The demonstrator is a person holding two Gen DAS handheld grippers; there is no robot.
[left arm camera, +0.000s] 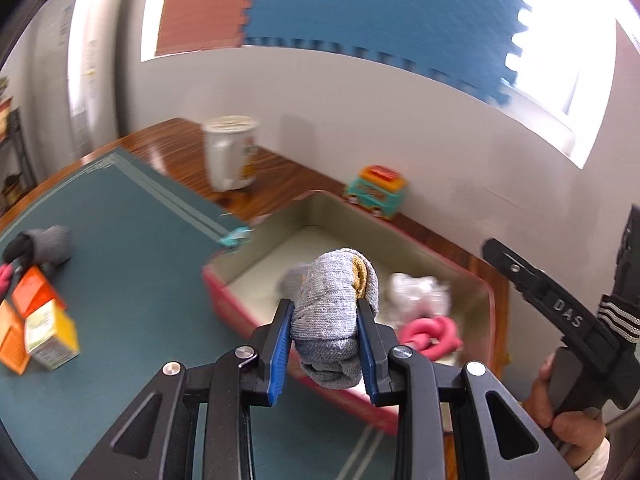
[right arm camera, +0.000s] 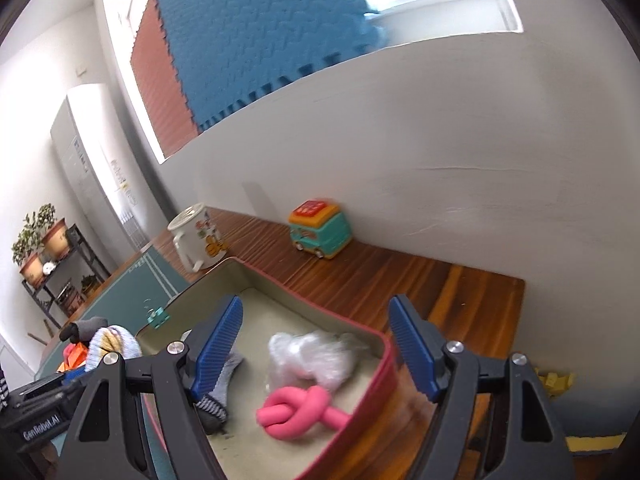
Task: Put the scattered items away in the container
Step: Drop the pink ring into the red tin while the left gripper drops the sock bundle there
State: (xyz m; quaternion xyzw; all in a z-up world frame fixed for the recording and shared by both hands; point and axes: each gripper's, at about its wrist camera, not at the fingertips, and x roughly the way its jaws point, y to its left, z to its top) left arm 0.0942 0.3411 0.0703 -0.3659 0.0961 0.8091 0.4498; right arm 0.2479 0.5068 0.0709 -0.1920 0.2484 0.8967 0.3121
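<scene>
Sock roll (left arm camera: 334, 308), soft and squishy, is pinched mid-bundle by the left gripper (left arm camera: 326, 344) above the container (left arm camera: 476, 280); right gripper (right arm camera: 316, 354) fingers are spread wide, nothing held.

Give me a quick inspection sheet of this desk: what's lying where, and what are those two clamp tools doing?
Surface: wooden table partly under a green mat.
Job's things: rolled grey sock clamped above the red-rimmed tray; pink knot, white crumpled wrap and a striped sock inside.
Clutter: orange and yellow cartons and a dark sock on the mat; mug, toy van.
Grippers: left hand-held gripper shut on the sock; right hand-held gripper open, empty.
Cables: nothing seen.
Surroundings: white wall, foam tiles over window, plant shelf.
</scene>
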